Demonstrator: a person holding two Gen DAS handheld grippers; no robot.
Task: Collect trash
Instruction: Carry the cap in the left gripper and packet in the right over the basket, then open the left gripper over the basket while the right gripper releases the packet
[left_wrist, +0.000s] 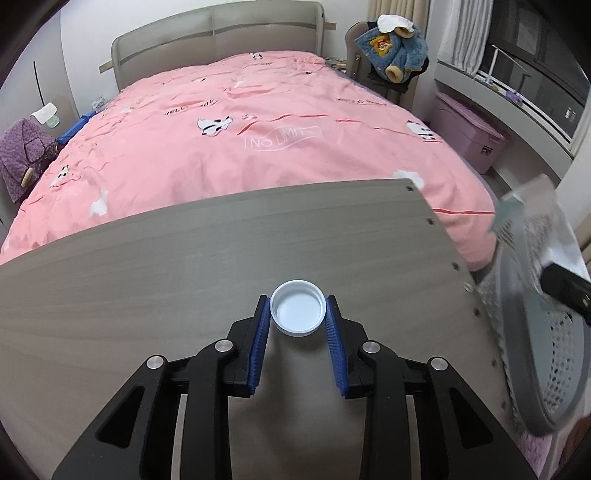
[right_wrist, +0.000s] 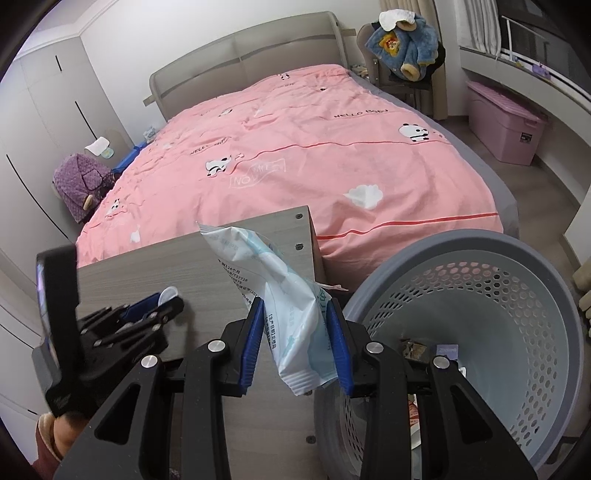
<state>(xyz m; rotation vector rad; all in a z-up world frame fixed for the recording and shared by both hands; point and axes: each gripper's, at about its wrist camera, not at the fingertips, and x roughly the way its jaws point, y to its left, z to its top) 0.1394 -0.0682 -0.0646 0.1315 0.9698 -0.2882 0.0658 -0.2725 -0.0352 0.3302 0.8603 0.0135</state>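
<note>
A white bottle cap (left_wrist: 298, 314) lies open side up over the grey wooden table (left_wrist: 184, 258), and my left gripper (left_wrist: 296, 300) is shut on it, a blue pad against each side. In the right wrist view the same gripper (right_wrist: 162, 301) shows at the left with the cap (right_wrist: 170, 294) at its tips. My right gripper (right_wrist: 296, 302) is shut on a crumpled light-blue plastic wrapper (right_wrist: 258, 254), held at the table's right edge beside a grey perforated basket (right_wrist: 461, 240). The basket (left_wrist: 517, 332) and a blurred wrapper (left_wrist: 535, 221) appear at the right of the left wrist view.
Some bits of trash (right_wrist: 413, 349) lie in the basket's bottom. Behind the table is a bed with a pink duvet (left_wrist: 258, 147). A pink storage box (right_wrist: 506, 122) stands by the window wall, and a chair with a blue jacket (right_wrist: 406, 48) stands behind it. A purple coat (left_wrist: 22, 155) hangs left.
</note>
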